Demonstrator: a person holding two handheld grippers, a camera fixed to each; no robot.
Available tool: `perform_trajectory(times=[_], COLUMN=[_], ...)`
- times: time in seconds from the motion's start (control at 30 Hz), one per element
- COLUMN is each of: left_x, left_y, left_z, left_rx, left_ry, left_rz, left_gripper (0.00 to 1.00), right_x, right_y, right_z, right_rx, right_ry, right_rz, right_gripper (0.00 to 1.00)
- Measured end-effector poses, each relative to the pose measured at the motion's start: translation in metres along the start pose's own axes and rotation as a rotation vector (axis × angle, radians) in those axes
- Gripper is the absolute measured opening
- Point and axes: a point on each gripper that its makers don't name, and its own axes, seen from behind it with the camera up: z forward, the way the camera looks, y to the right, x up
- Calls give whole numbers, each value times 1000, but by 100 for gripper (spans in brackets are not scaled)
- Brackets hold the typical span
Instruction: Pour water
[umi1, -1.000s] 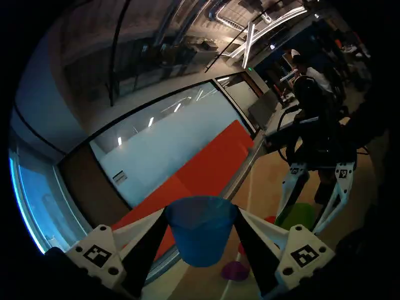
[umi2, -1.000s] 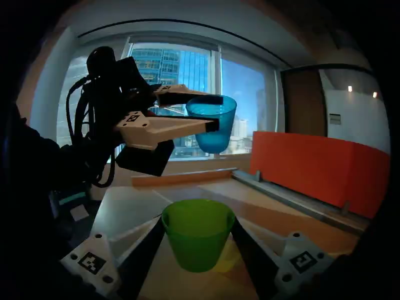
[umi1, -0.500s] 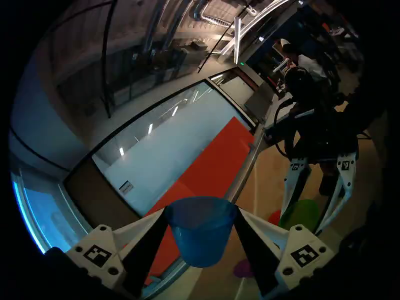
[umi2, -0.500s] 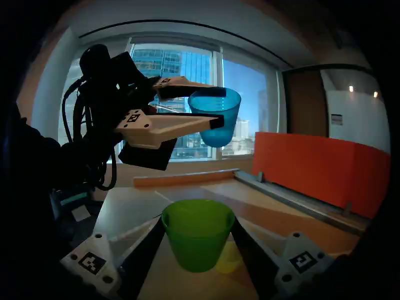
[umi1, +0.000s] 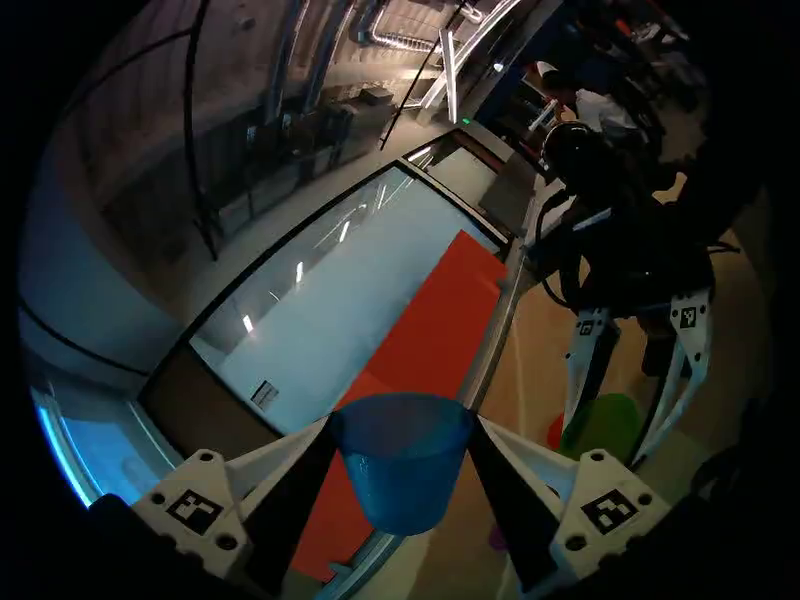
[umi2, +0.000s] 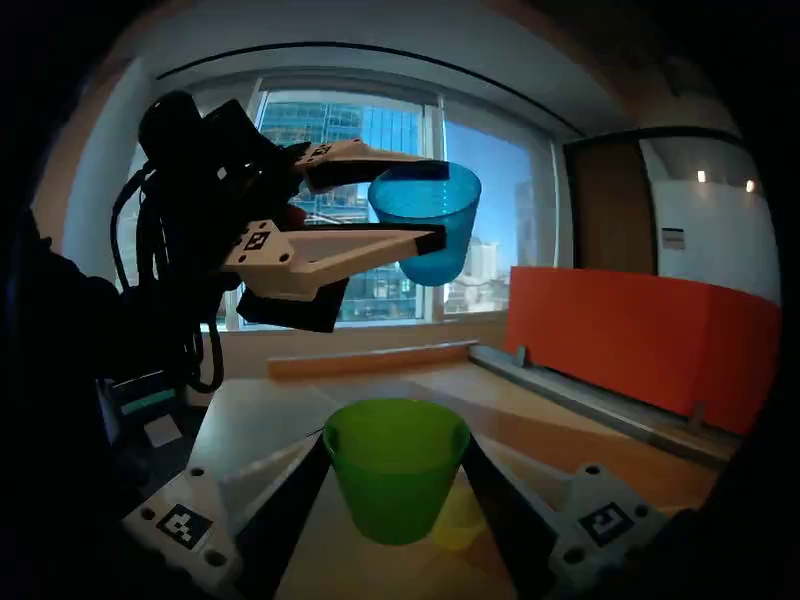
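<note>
While blue cup (umi2: 425, 225) held aloft, green cup (umi2: 396, 470) lower.

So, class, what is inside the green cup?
The green cup shows just its inner wall below the rim, bare. Its front wall hides the bottom, so any water there is unseen.

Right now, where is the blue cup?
In the right gripper view, the blue cup hangs upper centre against the window, clamped in the left gripper, above the green cup that the right gripper holds.
</note>
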Motion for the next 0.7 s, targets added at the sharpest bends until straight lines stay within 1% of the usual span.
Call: perform_trajectory(times=[0.37, 0.7], left_x=[8, 13], left_y=[-1, -1], left_z=[0, -1], left_rx=[8, 10], left_ry=[9, 13], left_rz=[75, 122], left_gripper=[89, 89], right_x=[2, 3], right_y=[2, 2], right_z=[1, 3], right_rx=[-4, -3], right_ry=[4, 9], right_rz=[2, 6], right_gripper=[92, 92])
